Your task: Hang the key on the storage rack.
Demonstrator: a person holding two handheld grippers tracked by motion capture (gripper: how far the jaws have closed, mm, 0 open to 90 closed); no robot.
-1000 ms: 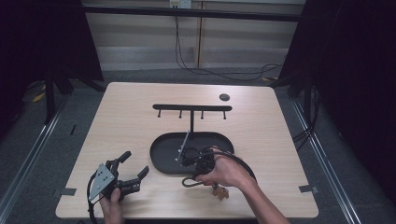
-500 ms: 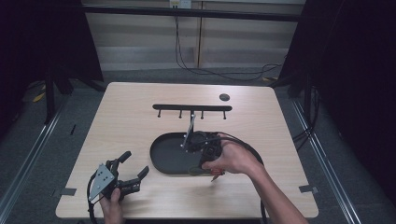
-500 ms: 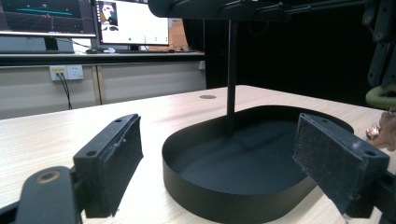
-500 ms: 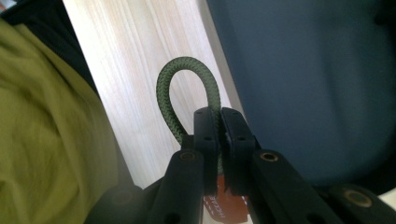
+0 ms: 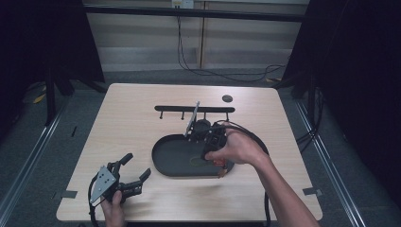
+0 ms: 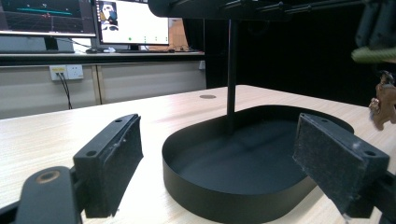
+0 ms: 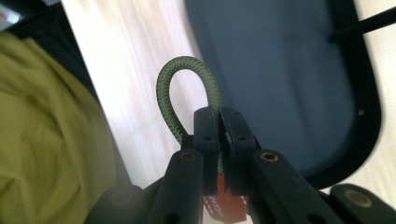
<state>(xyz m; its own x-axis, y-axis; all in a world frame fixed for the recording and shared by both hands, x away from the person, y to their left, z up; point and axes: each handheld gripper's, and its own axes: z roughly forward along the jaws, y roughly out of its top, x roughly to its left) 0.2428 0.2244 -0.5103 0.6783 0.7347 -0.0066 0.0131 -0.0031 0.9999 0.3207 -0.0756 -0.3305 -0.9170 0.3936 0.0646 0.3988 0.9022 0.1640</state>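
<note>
Right gripper pinches the green cord loop tight above the black tray, while left gripper gapes wide, empty.

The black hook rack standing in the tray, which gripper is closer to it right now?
Right. The right gripper, shut on a green cord loop, hangs over the tray just below the hook rack; the left gripper sits open near the table's front-left corner.
</note>
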